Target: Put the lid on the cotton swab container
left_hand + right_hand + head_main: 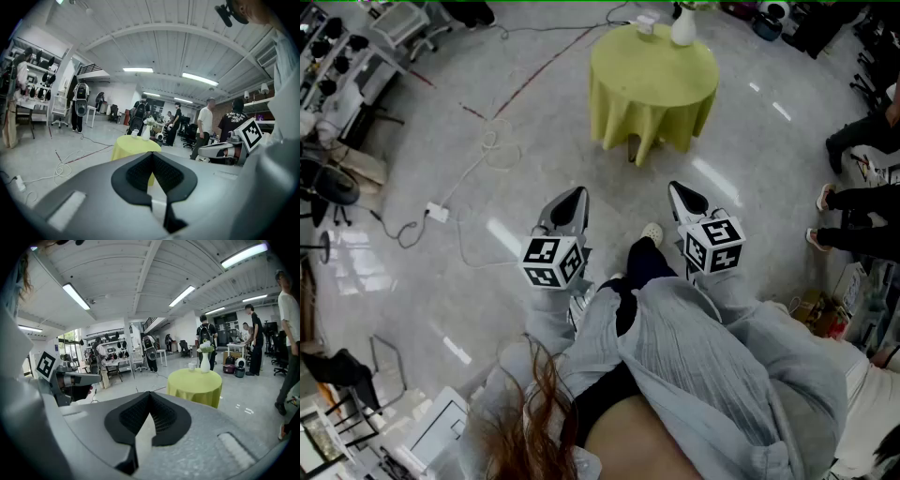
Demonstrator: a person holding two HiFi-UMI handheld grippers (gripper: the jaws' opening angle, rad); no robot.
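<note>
A round table (652,80) under a yellow-green cloth stands a few steps ahead of me. On its far side are a white vase (682,26) and a small white container (645,23), too small to show a lid. My left gripper (576,194) and right gripper (678,187) are held side by side above the floor, well short of the table, both shut on nothing. The left gripper view shows shut jaws with the table (133,146), vase (146,132) and container (134,133) beyond. The right gripper view shows the table (194,384), vase (205,362) and container (191,366).
White cables and a power strip (438,212) lie on the grey floor at the left. Chairs and shelves (328,84) line the left wall. People's legs and shoes (853,202) are at the right edge. Several people (204,126) stand behind the table.
</note>
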